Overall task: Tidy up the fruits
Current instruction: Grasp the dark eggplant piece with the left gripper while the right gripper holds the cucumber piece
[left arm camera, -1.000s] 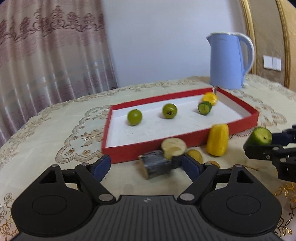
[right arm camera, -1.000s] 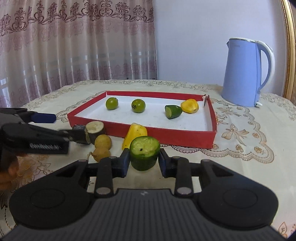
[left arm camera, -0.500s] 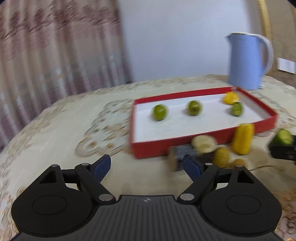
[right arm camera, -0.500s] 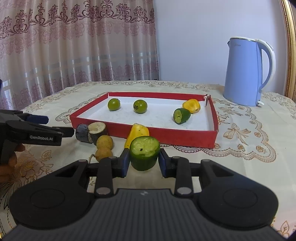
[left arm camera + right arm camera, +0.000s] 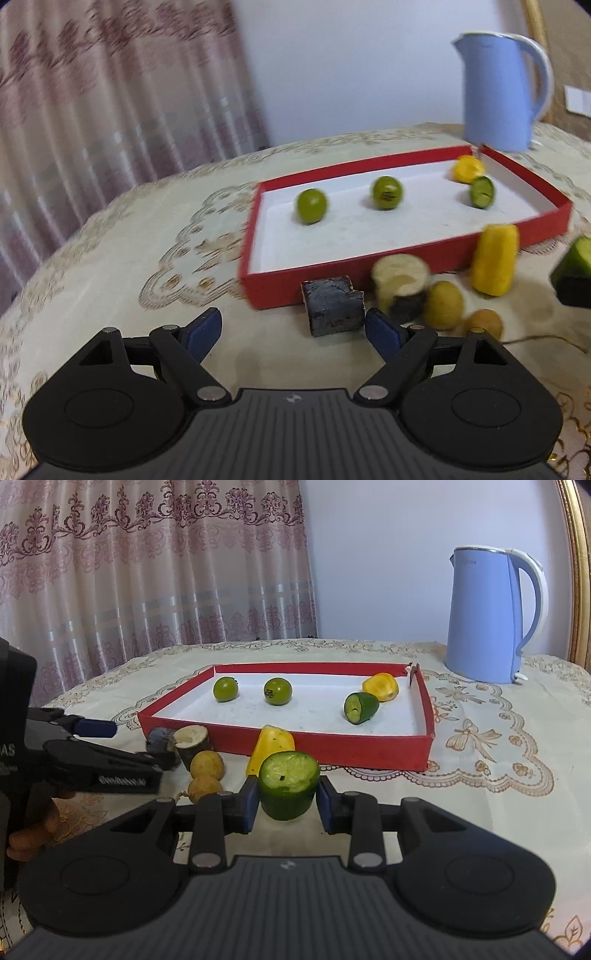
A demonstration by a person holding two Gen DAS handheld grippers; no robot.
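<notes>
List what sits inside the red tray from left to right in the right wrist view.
Inside the red tray: left green tomato → second green tomato → cut cucumber piece → yellow pepper piece, which sits slightly behind the cucumber near the right wall.

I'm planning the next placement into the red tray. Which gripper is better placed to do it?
Right. The right gripper is shut on the cucumber chunk, facing the red tray. The left gripper is open and holds nothing.

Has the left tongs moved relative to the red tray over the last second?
Yes. In the left view the red tray now sits further right, so the left tongs swung left; the right view shows them drawn back.
</notes>
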